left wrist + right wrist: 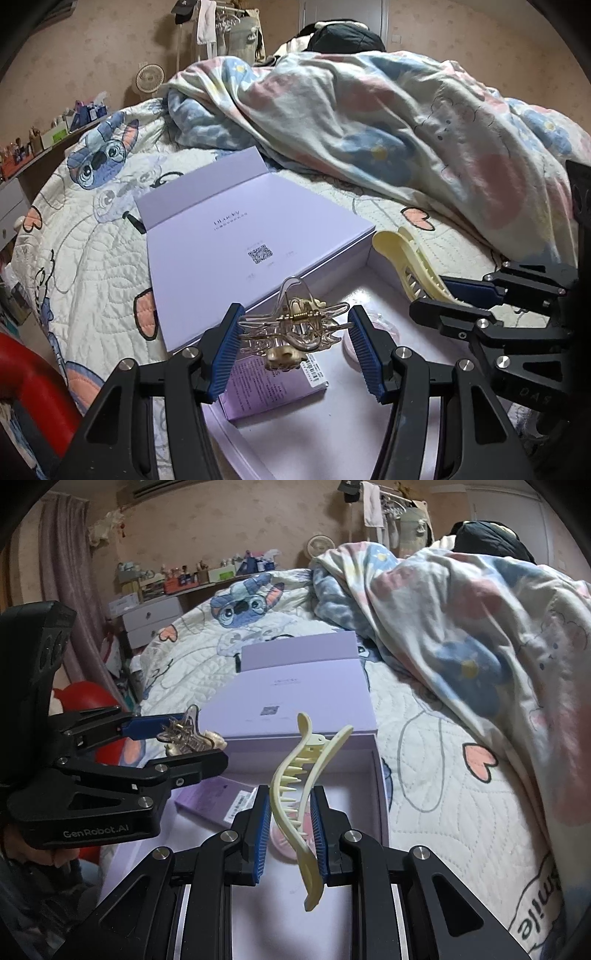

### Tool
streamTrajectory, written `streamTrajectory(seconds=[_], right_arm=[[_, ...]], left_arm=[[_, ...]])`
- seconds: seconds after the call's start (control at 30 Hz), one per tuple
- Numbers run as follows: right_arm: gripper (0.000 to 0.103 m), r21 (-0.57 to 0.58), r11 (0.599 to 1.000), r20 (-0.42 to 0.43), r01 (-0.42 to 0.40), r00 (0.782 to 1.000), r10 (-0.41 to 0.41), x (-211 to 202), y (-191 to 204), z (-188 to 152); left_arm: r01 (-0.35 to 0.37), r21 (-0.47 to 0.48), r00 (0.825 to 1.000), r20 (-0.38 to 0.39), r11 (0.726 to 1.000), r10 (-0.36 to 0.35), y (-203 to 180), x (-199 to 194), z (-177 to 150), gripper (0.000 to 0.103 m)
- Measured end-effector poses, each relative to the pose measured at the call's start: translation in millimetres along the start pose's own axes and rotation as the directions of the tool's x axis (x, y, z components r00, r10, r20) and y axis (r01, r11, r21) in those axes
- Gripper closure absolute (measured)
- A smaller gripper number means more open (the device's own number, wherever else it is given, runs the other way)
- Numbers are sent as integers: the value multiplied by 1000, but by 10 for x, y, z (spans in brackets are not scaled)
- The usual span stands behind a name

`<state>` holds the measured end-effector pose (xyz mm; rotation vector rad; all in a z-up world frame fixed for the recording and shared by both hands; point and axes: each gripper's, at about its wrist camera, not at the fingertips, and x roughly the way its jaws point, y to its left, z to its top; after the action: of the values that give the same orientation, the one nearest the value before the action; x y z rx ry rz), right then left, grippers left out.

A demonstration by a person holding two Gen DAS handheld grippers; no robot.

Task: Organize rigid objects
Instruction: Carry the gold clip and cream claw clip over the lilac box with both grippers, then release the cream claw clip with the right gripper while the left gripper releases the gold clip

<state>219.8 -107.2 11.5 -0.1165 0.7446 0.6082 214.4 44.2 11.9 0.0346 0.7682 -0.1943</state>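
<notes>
My left gripper (293,334) is shut on a gold and clear hair claw (295,326), held above the open lavender box (369,398). It also shows in the right wrist view (192,734), at the left. My right gripper (289,830) is shut on a pale yellow hair claw (299,794), also above the box (380,771). The yellow claw (410,266) and right gripper (454,295) show at the right of the left wrist view. Inside the box lie a purple booklet (273,384) and a pink round item (384,332).
The box's lid (236,236) lies open on a Stitch-print quilt (92,240). A crumpled floral duvet (369,122) fills the far right of the bed. A red object (33,380) sits at the left. Shelves with clutter (192,576) line the far wall.
</notes>
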Motion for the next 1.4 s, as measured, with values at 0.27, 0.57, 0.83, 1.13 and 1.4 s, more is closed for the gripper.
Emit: streamTrajectory(seconds=[0.27, 0.57, 0.83, 1.13, 1.4], right_arm=[[82, -20, 1000, -15, 15, 1000, -15, 130, -19, 47], [82, -39, 999, -56, 28, 998, -30, 295, -17, 22], [64, -38, 998, -70, 58, 996, -60, 328, -26, 33], [56, -20, 997, -68, 80, 994, -81, 249, -40, 29], [56, -17, 995, -48, 101, 994, -101, 82, 0, 35]], left_arm=[[-25, -4, 999, -38, 1000, 25, 61, 213, 4, 46], [-55, 0, 997, -56, 999, 55, 91, 377, -37, 46], [-36, 3, 997, -71, 999, 36, 76, 404, -48, 46], [-77, 4, 993, -85, 997, 78, 49, 353, -18, 16], [-99, 20, 993, -59, 995, 100, 8, 187, 2, 16]])
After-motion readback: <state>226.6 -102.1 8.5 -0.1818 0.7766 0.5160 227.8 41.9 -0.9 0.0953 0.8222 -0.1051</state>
